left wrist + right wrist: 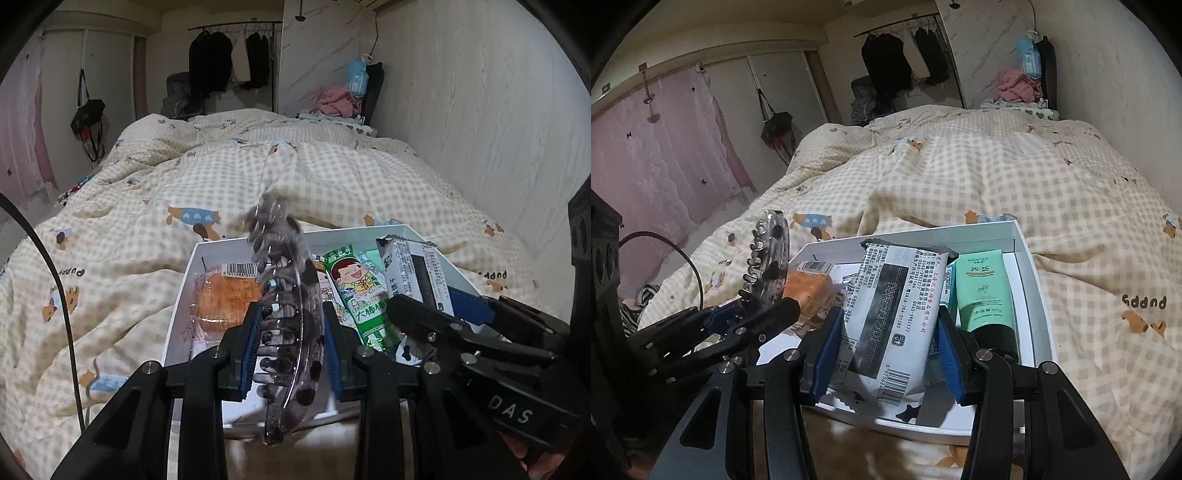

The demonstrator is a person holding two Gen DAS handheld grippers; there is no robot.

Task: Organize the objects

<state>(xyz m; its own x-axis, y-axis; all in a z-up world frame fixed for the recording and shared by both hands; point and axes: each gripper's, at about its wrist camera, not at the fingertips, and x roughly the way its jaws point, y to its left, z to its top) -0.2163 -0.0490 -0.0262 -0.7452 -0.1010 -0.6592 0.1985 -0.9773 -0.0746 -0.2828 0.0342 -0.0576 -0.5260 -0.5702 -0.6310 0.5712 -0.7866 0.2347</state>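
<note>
Progress: white box point(1030, 266) on bed already holds green tube point(986, 295), orange packet point(221, 299), green cartoon snack stick point(364, 295).
Left gripper point(288, 350): hair claw clip point(291, 314) upright between blue pads, above box's near left part; contact unclear, grip judged loosening.
Right gripper point(886, 350): jaws clamped on white snack packet point(890, 314), over box centre.
Remaining: both items to set down.
Surface: checked puppy-print duvet point(997, 177).
Room: pink curtain point(657, 155) left; clothes rail point(232, 55) far.

Home bedroom: bed point(258, 177), clothes rail point(236, 26).
</note>
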